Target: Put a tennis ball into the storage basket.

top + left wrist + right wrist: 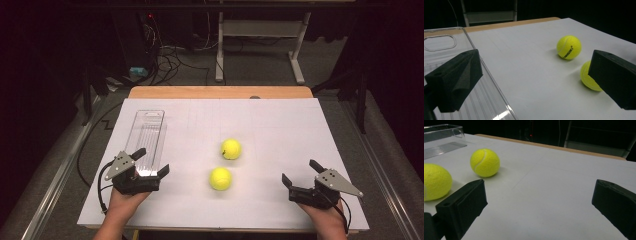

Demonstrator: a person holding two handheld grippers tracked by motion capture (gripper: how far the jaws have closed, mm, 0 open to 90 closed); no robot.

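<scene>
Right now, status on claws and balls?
Left claw open, right claw open, both empty. Near ball, far ball loose on sheet. Clear tray left. Nothing blocking.

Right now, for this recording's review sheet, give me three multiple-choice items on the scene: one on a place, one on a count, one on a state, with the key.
1. Where does the clear plastic tray lie on the white table top?
A. on the left side, by the left gripper
B. at the right edge
C. between the two balls

2. How many yellow tennis balls are on the table?
A. one
B. two
C. four

3. How do the jaws of the right gripper stand?
A. shut on a ball
B. shut on the tray
C. wide apart, with nothing between them

Key: 1 A, the tray lies along the left side in the high view. 2 B, the far ball and the near ball are the two. 3 C, the right gripper view shows bare table between its jaws.
</scene>
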